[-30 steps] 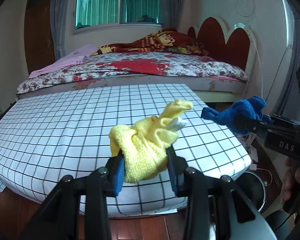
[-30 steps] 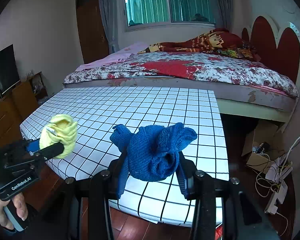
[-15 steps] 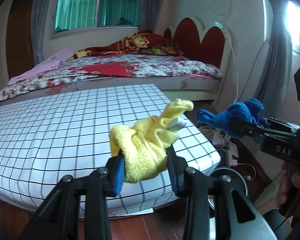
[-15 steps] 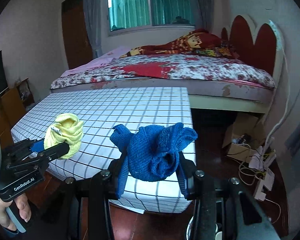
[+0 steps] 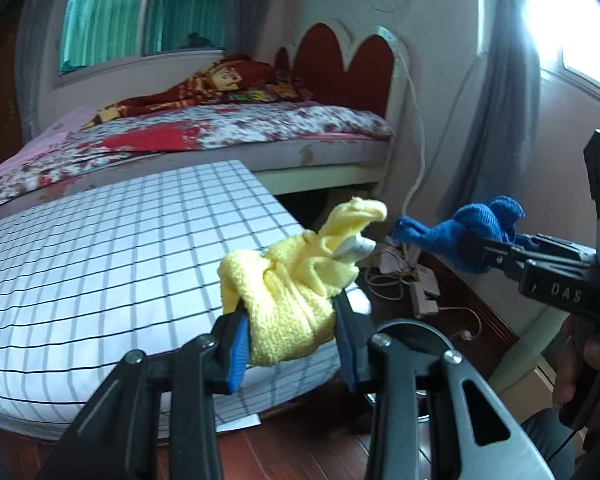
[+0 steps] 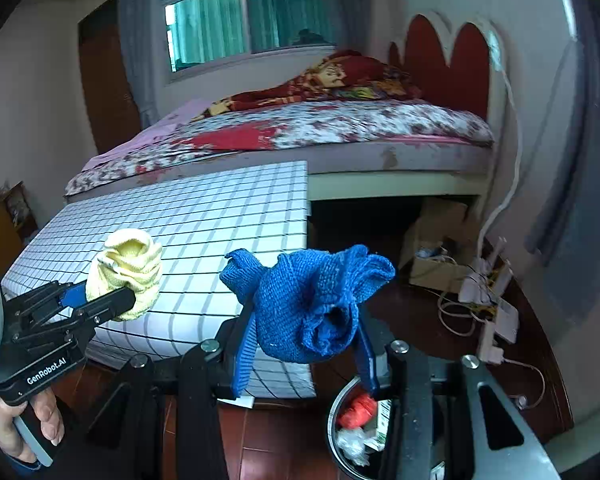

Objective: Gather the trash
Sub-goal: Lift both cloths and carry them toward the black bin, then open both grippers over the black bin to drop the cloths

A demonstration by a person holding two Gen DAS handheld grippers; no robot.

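Two tools, both loaded. Left tool point(image 5: 290, 330) clamped on a yellow cloth point(image 5: 288, 292), bunched between the blue pads, with a small white scrap point(image 5: 354, 248) tucked in its top folds. Right tool point(image 6: 306, 346) clamped on a blue cloth point(image 6: 312, 308), wadded, loose ends flaring at 12 o'clock above the pads. Both cloths are held in the air, off the bench point(image 5: 100, 260), which has a white cover with a black grid.

In the left wrist view the right tool sits at 3 o'clock, the blue cloth near the yellow one, not touching. In the right wrist view the left tool is at 9 o'clock with the yellow cloth over the bench edge; a hand point(image 6: 24, 428) grips its handle at 8 o'clock.

Trash bin point(image 6: 334, 432) on the floor at 6 o'clock in the right wrist view, directly below the blue cloth, partly hidden by the tool; red wad point(image 6: 356, 412) and white crumpled paper point(image 6: 352, 444) inside. Its rim also shows behind the left tool.

Bed point(image 6: 340, 128) with floral cover behind the bench, red headboard point(image 6: 448, 64) at 1 o'clock. Cables and power strip point(image 6: 496, 320) on the floor at 3 o'clock.
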